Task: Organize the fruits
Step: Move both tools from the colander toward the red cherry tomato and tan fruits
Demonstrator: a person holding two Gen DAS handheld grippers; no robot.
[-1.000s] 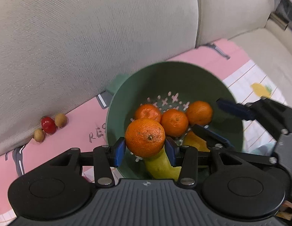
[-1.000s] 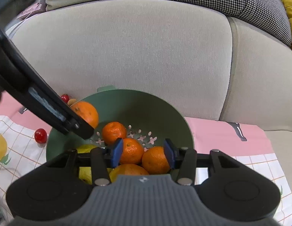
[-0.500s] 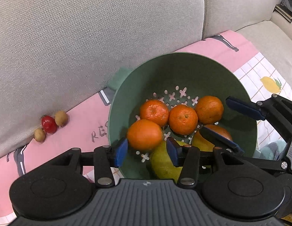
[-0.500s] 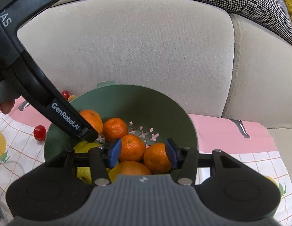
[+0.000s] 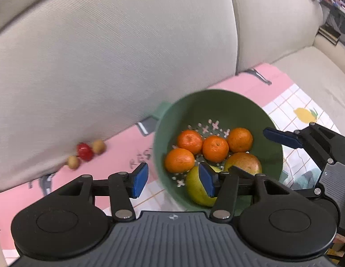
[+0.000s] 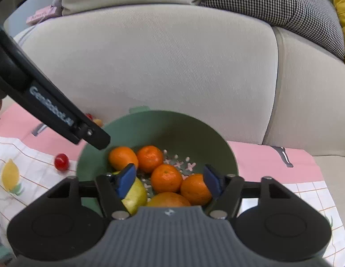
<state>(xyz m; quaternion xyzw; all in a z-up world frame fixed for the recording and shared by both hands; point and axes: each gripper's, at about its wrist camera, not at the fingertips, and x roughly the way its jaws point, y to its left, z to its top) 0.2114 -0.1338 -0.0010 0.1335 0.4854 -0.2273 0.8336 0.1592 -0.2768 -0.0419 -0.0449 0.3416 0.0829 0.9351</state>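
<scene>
Nearest to me, my left gripper [image 5: 173, 179] has its jaws opening with nothing between the pads; it hangs over the near-left rim of the green colander [image 5: 270, 120]. My right gripper [image 6: 170, 179] is likewise opening over the colander's near side, and although fruit shows between its pads in the right wrist view, the pads press on none of it.

Just beyond the pads, the colander holds the bulk of the work as I judge it: a yellow-green pear [image 5: 195, 188] at the near wall, a larger orange-red fruit [image 5: 245, 162] beside it, and four mandarins [image 5: 214, 148] clustered over the perforated floor. All six sit inside the rim, touching one another.

Farther out, what is left lies on the pink cloth [image 5: 119, 155]. A red cherry tomato [image 5: 85, 151] rests against the base of the sofa cushion [image 5: 119, 62] with two small tan fruits [image 5: 98, 146] touching or just beside it. The right wrist view shows another red one [image 6: 61, 161] alone on the checked part of the cloth, left of the colander.

So I read the big fruit as gathered and the small loose pieces as still to be collected.
</scene>
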